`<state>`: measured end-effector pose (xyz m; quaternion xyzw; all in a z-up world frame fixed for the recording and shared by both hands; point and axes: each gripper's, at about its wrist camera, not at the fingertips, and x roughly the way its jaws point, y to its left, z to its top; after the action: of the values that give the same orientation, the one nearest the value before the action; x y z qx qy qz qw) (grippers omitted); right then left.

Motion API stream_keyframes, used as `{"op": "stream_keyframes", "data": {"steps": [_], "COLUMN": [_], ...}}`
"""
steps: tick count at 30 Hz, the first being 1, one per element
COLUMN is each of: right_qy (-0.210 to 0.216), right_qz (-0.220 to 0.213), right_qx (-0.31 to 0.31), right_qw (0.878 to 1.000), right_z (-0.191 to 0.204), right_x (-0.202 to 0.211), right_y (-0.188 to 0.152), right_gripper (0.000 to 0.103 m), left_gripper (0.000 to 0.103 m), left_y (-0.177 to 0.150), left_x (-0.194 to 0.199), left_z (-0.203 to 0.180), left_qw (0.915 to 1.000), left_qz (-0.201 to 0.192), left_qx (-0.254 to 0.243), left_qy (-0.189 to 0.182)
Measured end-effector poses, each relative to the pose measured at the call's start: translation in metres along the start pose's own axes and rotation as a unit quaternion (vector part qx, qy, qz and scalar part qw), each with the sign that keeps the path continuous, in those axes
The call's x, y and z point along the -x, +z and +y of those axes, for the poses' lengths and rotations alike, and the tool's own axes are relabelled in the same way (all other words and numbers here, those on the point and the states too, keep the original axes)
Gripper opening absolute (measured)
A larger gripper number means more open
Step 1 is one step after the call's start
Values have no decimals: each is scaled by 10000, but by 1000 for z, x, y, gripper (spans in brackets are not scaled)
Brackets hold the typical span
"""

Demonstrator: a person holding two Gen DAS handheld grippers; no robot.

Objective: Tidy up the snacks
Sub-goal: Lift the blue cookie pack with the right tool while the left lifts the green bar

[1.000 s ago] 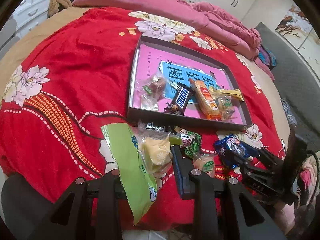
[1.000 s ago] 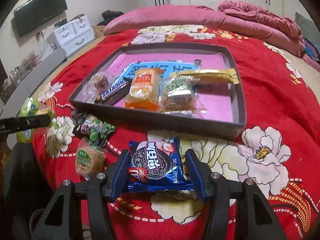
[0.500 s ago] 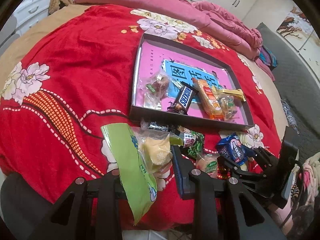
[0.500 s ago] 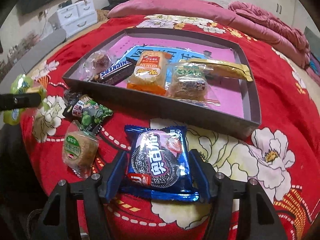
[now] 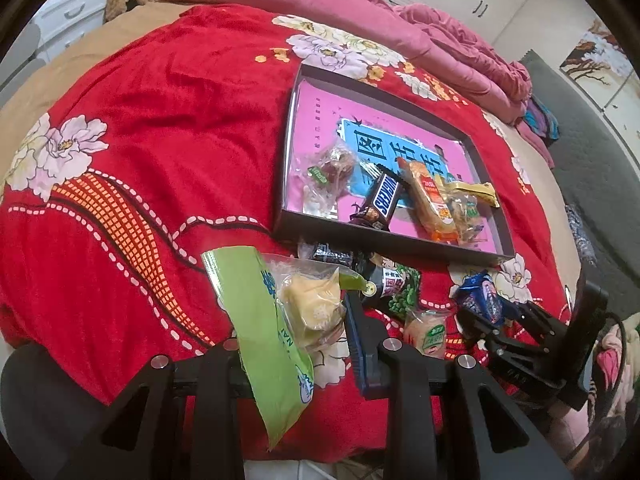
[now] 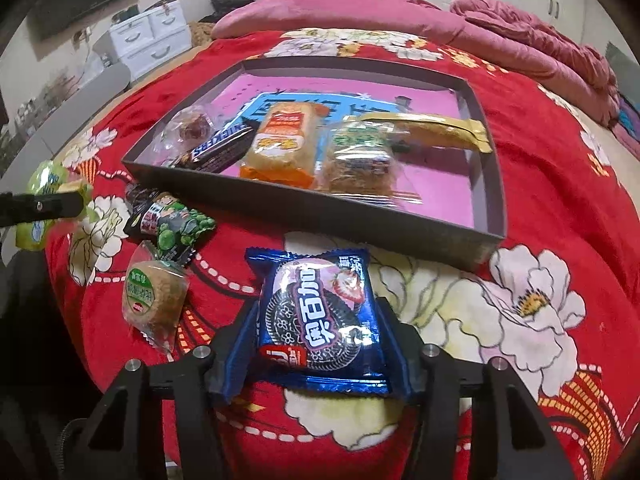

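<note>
My left gripper (image 5: 296, 320) is shut on a green-and-clear packet (image 5: 280, 312) with a yellow cake inside, held above the bed's near edge. The jaws of my right gripper (image 6: 316, 328) are closing, and their blue pads press the sides of a blue cookie packet (image 6: 320, 312) just in front of the tray. The dark tray (image 6: 320, 208) with a pink floor holds a Snickers bar (image 6: 220, 148), an orange bread packet (image 6: 284, 144) and several other wrapped snacks. A green pea packet (image 6: 172, 228) and a round cake with a green label (image 6: 154, 300) lie loose on the blanket between the grippers.
A red flowered blanket (image 5: 160, 140) covers the bed. Pink pillows and bedding (image 6: 360, 12) lie at the far end. White drawers (image 6: 152, 40) stand to the left of the bed. Another dark packet (image 5: 328, 252) lies against the tray's near wall.
The right gripper's fingers have drawn in on the blue cookie packet, which now stands narrower and more upright between them. The left gripper keeps its hold and place.
</note>
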<state>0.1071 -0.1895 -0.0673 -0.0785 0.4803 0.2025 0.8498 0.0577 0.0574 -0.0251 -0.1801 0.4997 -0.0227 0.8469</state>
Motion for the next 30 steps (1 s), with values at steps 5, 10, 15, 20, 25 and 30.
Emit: {"op": "stream_keyframes", "data": {"steps": [5, 10, 15, 20, 25, 30], "right_qy": [273, 513, 524, 522, 515, 507], "right_qz": [-59, -97, -119, -149, -205, -259], "right_qx": [-491, -882, -942, -953, -949, -928], "right_qw": [9984, 9947, 9941, 9940, 9939, 9941], "right_z": [-19, -31, -30, -29, -29, -30], "right_x": [7, 9, 8, 9, 12, 14], "right_y": [-2, -3, -3, -2, -1, -2], "right_gripper": [54, 53, 53, 53, 53, 53], "left_gripper": [31, 31, 31, 31, 31, 31], "left_y": [-1, -2, -2, -3, -3, -4], "left_x": [-2, -3, -5, -6, -6, -7], "left_z": [1, 2, 0, -3, -3, -5], "left_qw": [10000, 10000, 9999, 9999, 9999, 9999], "left_qz": [19, 45, 73, 86, 80, 93], "left_qx": [21, 38, 5, -32, -45, -71], "left_qy": [-37, -72, -90, -82, -72, -67]}}
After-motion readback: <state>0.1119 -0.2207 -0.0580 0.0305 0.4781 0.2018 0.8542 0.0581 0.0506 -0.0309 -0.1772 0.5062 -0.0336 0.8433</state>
